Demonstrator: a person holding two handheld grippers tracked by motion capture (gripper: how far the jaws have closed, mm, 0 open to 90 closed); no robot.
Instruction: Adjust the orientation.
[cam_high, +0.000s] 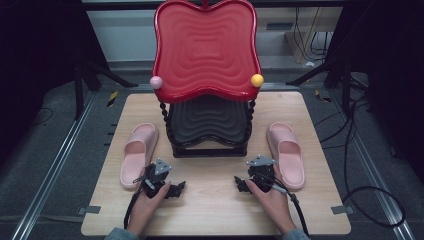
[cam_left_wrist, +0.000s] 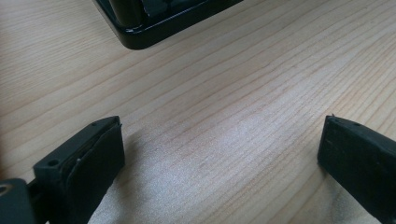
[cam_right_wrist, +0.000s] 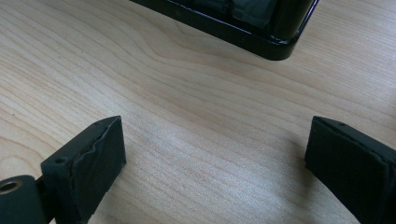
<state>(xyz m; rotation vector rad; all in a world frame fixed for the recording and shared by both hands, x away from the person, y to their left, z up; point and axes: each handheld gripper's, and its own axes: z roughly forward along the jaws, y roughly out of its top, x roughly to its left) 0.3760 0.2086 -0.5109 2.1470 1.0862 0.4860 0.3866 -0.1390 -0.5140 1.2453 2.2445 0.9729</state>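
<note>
the surface (cam_high: 210, 200) looks like pale wood with fine straight grain and a soft matt sheen. the red tray (cam_high: 205, 47) seems glossy ribbed plastic; the lower black tray (cam_high: 207, 122) is duller. the black base frame (cam_left_wrist: 154, 32) is shiny and smooth. both pink slippers (cam_high: 137, 152) look like matt, smooth foam or rubber. the tongs' pads (cam_right_wrist: 95, 168) are matt black and rough-edged.

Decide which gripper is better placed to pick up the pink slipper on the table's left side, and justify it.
Left. The left gripper rests open beside that left slipper; the right gripper lies across the table, past the black stand.
</note>
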